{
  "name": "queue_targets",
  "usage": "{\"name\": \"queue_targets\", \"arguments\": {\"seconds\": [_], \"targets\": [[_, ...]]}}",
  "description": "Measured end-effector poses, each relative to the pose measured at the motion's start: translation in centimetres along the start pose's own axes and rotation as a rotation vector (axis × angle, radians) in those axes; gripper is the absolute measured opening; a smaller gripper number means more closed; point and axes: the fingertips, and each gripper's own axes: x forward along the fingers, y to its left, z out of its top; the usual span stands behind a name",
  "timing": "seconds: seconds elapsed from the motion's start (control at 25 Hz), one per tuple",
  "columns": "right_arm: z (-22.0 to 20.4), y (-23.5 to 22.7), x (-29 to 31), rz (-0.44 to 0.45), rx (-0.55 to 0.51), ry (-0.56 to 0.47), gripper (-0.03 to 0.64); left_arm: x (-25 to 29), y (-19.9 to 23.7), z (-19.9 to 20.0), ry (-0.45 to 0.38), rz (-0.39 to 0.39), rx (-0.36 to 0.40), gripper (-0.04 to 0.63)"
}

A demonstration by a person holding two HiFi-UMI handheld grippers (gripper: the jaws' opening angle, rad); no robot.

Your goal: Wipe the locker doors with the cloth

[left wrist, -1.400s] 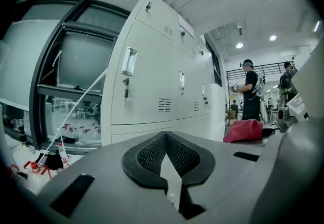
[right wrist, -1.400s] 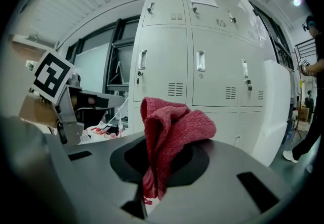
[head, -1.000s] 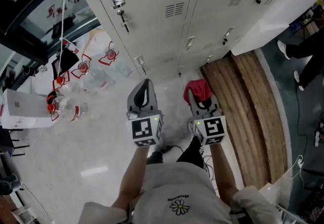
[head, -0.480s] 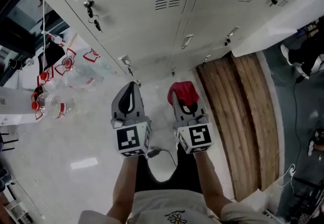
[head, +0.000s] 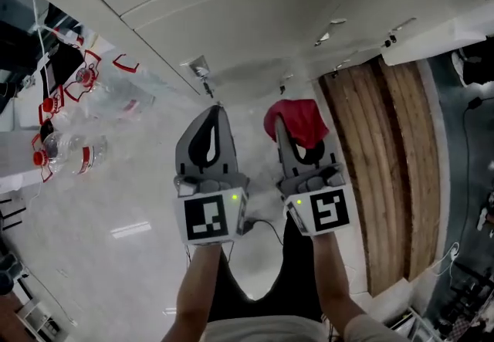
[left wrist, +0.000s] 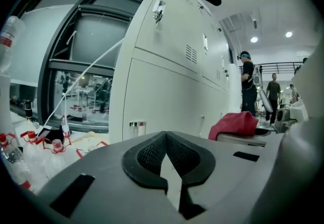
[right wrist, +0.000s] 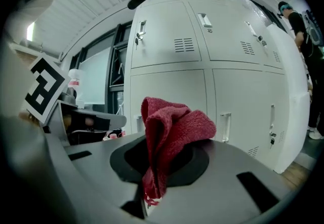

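**Cloth gripped, doors not yet touched**

Well to the left of the left fingers, clear plastic bottles (head: 68, 157) with red caps lie on the pale floor (head: 139, 201). Whether they hold anything cannot be told. The left gripper (head: 218, 110) has its fingers clenched together on nothing. Just beside it, the right gripper (head: 287, 123) has its fingers grasping the red cloth (right wrist: 169, 127), which bunches up above the tips and touches no other surface. Ahead of both pairs of fingers stand the locker doors (right wrist: 169, 41), all closed, so what is inside is hidden. To the right of the right fingers runs a wooden strip (head: 386, 171) of flooring. By my reading, the cloth is in hand and ready, but it is not on any door, so all the wiping remains.
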Motion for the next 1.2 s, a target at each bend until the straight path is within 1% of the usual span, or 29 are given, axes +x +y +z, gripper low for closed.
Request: {"name": "queue_targets", "arguments": {"seconds": [0.12,0.2,0.28,0.44,0.6,0.72,0.8,0.96,1.16,1.2], "targets": [[0.0,1.2,1.4,0.060,-0.022,-0.015,0.031,0.6,0.7,-1.1,-0.008,0.007,0.010,0.017],[0.5,1.6,1.8,0.093,-0.064,-0.011,0.031,0.9,0.8,-1.6,-0.016,0.003,0.001,0.017],[1.6,2.4,2.4,0.133,-0.107,-0.034,0.031,0.7,1.4,-2.2,-0.004,0.014,-0.012,0.017],[5.4,4.5,4.2,0.201,-0.131,-0.131,0.031,0.5,3.4,-2.1,0.001,0.050,-0.008,0.017],[9.9,6.9,6.0,0.249,-0.184,-0.225,0.031,0.2,4.5,-1.0,-0.006,0.071,-0.008,0.017],[12.7,8.6,7.7,0.258,-0.233,-0.288,0.031,-0.3,5.7,0.5,-0.033,0.096,0.012,0.017],[13.5,9.7,8.9,0.265,-0.266,-0.296,0.031,-0.8,6.4,1.1,-0.038,0.111,0.018,0.017],[13.5,11.0,10.5,0.268,-0.296,-0.285,0.031,-1.4,7.7,1.6,-0.040,0.140,-0.002,0.017],[13.2,12.1,11.9,0.246,-0.342,-0.285,0.031,-1.6,8.8,0.1,-0.007,0.138,0.033,0.017],[13.0,12.1,12.1,0.246,-0.355,-0.280,0.031,-1.6,8.8,0.0,-0.009,0.140,0.028,0.017]]}}
